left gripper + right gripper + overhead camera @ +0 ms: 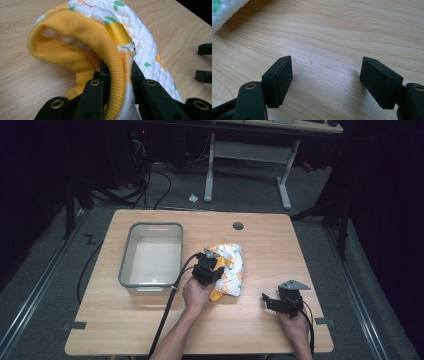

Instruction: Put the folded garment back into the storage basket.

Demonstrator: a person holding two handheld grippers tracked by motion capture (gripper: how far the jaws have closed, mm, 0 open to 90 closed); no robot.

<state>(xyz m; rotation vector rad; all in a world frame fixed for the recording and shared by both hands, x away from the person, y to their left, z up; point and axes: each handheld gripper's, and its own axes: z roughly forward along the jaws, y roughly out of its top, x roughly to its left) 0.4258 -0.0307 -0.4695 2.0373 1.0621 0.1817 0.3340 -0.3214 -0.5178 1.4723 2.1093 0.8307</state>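
Dark room all around, cables on the grey floor and a white-legged desk at the back, and up front I've got the light wooden table (pixel 150 330) to work on. On its left half sits a grey plastic bin (pixel 128 254), nothing inside that I can see, and there's a round cable hole (pixel 238 226) near the far edge.

My left gripper (pixel 212 261) is sitting roughly mid-table, just right of the bin, and it's clamped down on a quilted baby garment (pixel 233 270), white with orange and green prints. From the left gripper view the jaws are pinched right on the yellow ribbed cuff (pixel 75 32), with the cuff folded over and bulging up above them. A yellow webbing loop (pixel 117 33) with a little metal ring is stitched onto the quilted part next to the cuff. The rest of the garment is bunched up on the table beyond and right of the gripper; can't really tell if any of it is lifted clear.

My right gripper (pixel 267 300) is well off to the right, near the front edge, apart from the garment. Its jaws are spread wide with nothing but bare wood between them, hovering low over the table. A corner of the white quilted fabric (pixel 224 8) peeks in at the top left of the right gripper view.
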